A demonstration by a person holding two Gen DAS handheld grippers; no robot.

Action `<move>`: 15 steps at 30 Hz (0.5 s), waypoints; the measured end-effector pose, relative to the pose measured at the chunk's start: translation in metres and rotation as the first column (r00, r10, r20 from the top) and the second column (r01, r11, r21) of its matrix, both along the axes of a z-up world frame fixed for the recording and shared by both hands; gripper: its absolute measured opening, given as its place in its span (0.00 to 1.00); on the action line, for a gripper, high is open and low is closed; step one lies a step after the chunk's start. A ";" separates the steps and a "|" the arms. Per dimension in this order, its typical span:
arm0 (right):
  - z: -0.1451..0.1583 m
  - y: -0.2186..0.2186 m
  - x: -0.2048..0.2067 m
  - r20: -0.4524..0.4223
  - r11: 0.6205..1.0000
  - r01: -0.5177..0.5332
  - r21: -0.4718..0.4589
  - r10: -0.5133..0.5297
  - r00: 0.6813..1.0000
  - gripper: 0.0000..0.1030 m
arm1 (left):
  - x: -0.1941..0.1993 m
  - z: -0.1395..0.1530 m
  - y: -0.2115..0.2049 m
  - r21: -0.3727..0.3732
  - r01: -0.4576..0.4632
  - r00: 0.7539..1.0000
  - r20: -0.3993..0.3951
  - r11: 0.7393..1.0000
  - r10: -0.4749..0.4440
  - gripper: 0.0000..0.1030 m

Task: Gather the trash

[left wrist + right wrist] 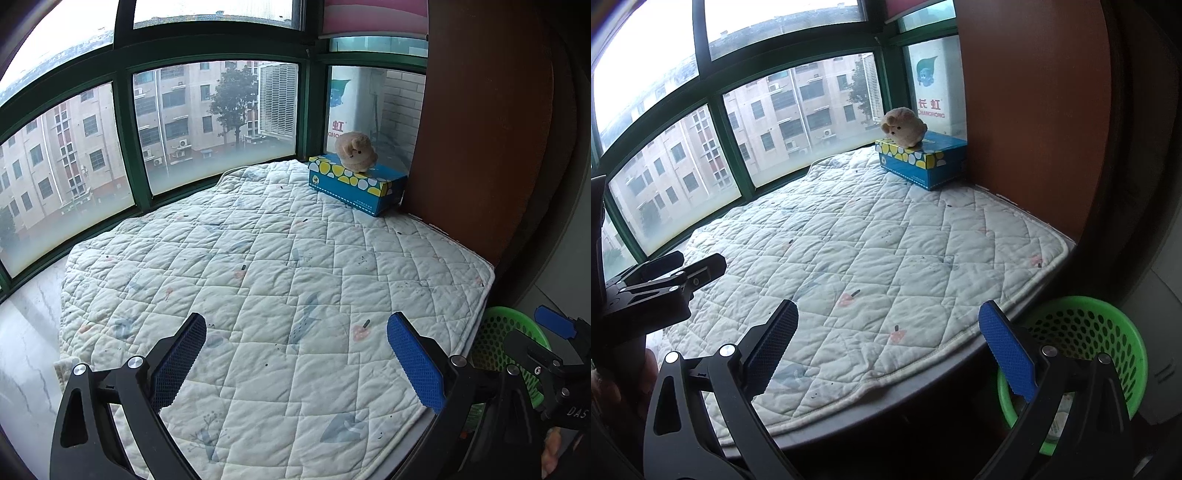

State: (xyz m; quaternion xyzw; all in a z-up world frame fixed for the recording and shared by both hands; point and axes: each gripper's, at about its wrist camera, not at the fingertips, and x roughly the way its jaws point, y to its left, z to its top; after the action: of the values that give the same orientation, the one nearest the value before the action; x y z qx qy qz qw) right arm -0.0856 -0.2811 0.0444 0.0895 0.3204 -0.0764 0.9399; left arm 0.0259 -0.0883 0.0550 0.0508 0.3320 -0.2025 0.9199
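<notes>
1. At the far left, a bare stone sill [26, 332] is seen beside the green-framed window [125, 147]; no litter is visible on it.
2. The left gripper [295, 365] is held low over the near part of the quilted mat [258, 258], its blue pads spread wide with nothing between them, presumably kept ready to close on whatever is found.
3. Across the mat, only printed motifs and small dark specks can be made out; whether any speck is trash cannot be told. No clear piece of trash is shown in either view.
4. The right gripper [886, 354] is likewise held wide apart and empty, poised above the mat's front edge, next to the bin.
5. Toward the back right, a blue tissue box [919, 158] is set against the brown panel [1027, 110], with a plush toy [905, 127] resting on top; these are judged to be belongings, not rubbish.
6. At the far right, a green perforated basket [1108, 332] is placed on the floor just below the mat's edge, likely so collected items can be dropped straight in. Something pale lies inside, but it is too hidden to name.
</notes>
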 end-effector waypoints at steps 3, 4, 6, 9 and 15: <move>-0.001 0.002 0.002 -0.007 1.000 -0.005 -0.004 0.005 1.000 0.95 | 0.001 0.000 0.000 0.000 -0.003 1.000 0.005 1.000 0.003 0.92; -0.002 0.002 0.003 -0.008 1.000 -0.008 -0.004 0.008 1.000 0.95 | 0.002 0.000 0.000 0.001 -0.005 1.000 0.005 1.000 0.005 0.92; -0.002 0.003 0.004 -0.011 1.000 -0.011 -0.009 0.011 1.000 0.95 | 0.003 0.000 0.001 0.000 -0.005 1.000 0.004 1.000 0.005 0.92; -0.002 0.004 0.004 -0.012 1.000 -0.017 -0.014 0.017 1.000 0.95 | 0.004 -0.001 0.001 0.005 -0.007 1.000 0.004 1.000 0.007 0.92; -0.001 0.006 0.005 -0.011 0.999 -0.033 -0.023 0.033 0.999 0.95 | 0.005 -0.002 0.002 0.008 -0.010 1.000 0.004 1.000 0.010 0.92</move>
State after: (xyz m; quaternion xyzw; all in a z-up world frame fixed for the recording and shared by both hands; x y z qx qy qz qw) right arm -0.0804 -0.2752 0.0432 0.0727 0.3260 -0.0652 0.9403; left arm 0.0308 -0.0865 0.0534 0.0532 0.3312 -0.1965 0.9213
